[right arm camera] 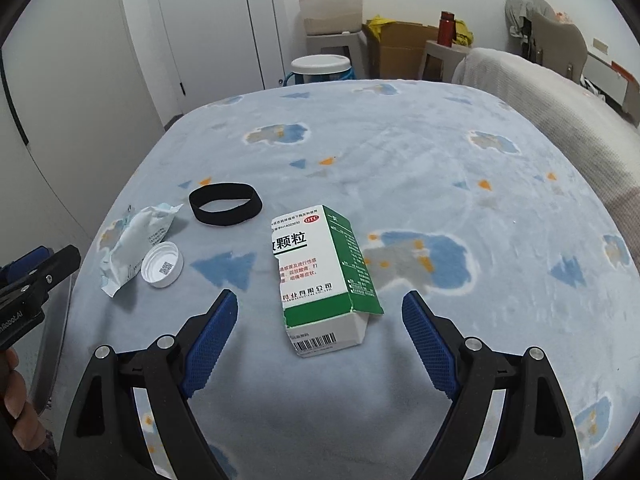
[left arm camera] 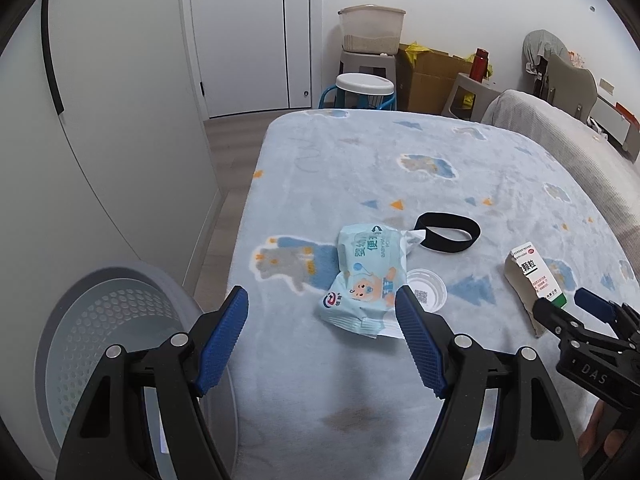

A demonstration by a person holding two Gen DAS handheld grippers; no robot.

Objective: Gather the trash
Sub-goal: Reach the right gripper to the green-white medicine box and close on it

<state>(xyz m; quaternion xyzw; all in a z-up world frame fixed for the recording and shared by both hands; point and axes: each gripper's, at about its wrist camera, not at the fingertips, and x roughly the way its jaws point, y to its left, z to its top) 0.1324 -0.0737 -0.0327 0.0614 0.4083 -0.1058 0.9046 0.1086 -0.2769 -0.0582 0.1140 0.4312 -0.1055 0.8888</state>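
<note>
The medicine box [right arm camera: 324, 276] lay on the bed [right arm camera: 400, 152], dead ahead of the right gripper [right arm camera: 320, 320], long axis along its reach, wipes packet [right arm camera: 136, 248] left of it. Both the right and left gripper [left arm camera: 322, 312] stood wide open, empty; the right was nearer the box.

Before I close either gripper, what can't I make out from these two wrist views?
- Bin: left view only; the left gripper and frame edge hide its bottom, so contents are unknown.
- Box: whether it's empty; its sides hide the inside in both views.
- Wipes pack: how full; right view shows only its back.
- Cap: QR print too small to read.
- Right gripper: mostly cut off in the left view.
</note>
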